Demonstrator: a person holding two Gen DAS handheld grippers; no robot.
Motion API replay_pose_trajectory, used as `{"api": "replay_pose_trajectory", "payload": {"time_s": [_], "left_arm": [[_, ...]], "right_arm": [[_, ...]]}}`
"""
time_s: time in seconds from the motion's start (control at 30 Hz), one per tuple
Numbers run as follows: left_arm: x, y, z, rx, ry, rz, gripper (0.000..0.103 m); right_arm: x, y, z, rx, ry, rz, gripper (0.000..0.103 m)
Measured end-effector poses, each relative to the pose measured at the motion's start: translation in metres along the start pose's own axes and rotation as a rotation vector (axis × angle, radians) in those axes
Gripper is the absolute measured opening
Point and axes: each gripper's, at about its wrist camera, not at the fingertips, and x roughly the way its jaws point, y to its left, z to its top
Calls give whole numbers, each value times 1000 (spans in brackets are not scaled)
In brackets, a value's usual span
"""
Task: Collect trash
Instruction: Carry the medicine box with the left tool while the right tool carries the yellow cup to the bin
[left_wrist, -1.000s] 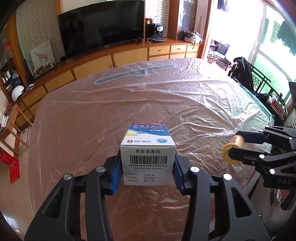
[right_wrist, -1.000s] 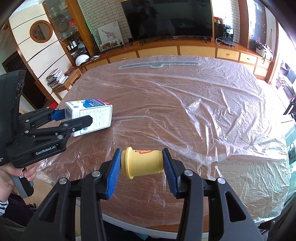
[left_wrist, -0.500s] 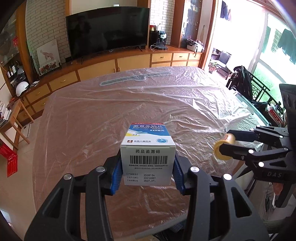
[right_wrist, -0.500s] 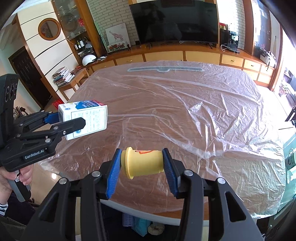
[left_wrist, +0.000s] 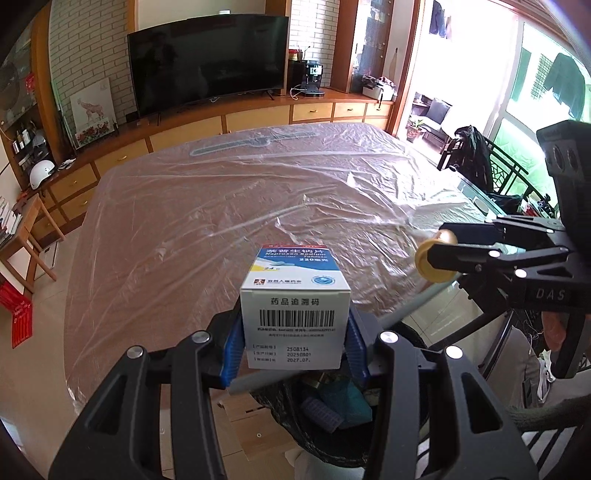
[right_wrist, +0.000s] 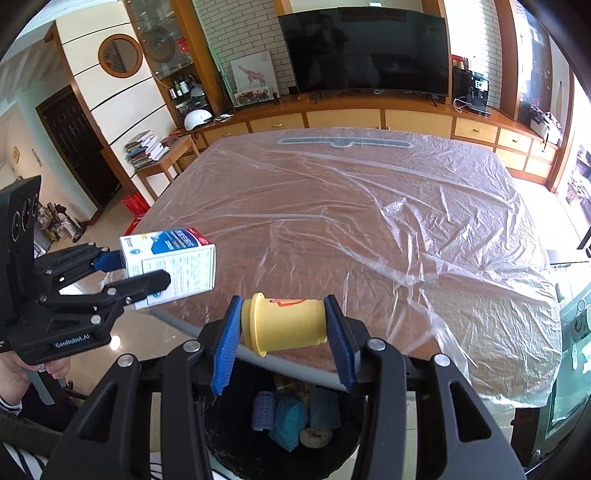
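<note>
Carrying step nearly done: left gripper (left_wrist: 295, 334) clamped on the medicine box (left_wrist: 295, 314), right gripper (right_wrist: 282, 326) clamped on the yellow cup (right_wrist: 284, 325), both above the near-side trash bin (right_wrist: 229, 446); next, lowering slightly and spreading the jaws over its opening.

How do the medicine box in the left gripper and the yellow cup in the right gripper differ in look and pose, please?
Shape: the medicine box is rectangular with flat faces, while the yellow cup is round with a flared rim.
Look: the box is white and blue with a barcode and printed text; the cup is plain yellow with a small orange mark.
Pose: the box stands upright, the cup lies sideways.
Both are clamped between blue pads, above the black bin.
</note>
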Motion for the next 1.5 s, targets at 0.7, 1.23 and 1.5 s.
{"api": "replay_pose_trajectory", "payload": {"time_s": [0.7, 1.23, 1.5], "left_arm": [[-28, -44, -46, 48, 59, -63, 47], [3, -67, -87, 117, 199, -63, 47], [35, -70, -104, 140, 278, -46, 47]], "right_arm": [[-19, 1, -54, -26, 89, 27, 44], [2, 8, -87, -85, 167, 0, 44], [29, 5, -98, -83, 207, -23, 44]]}}
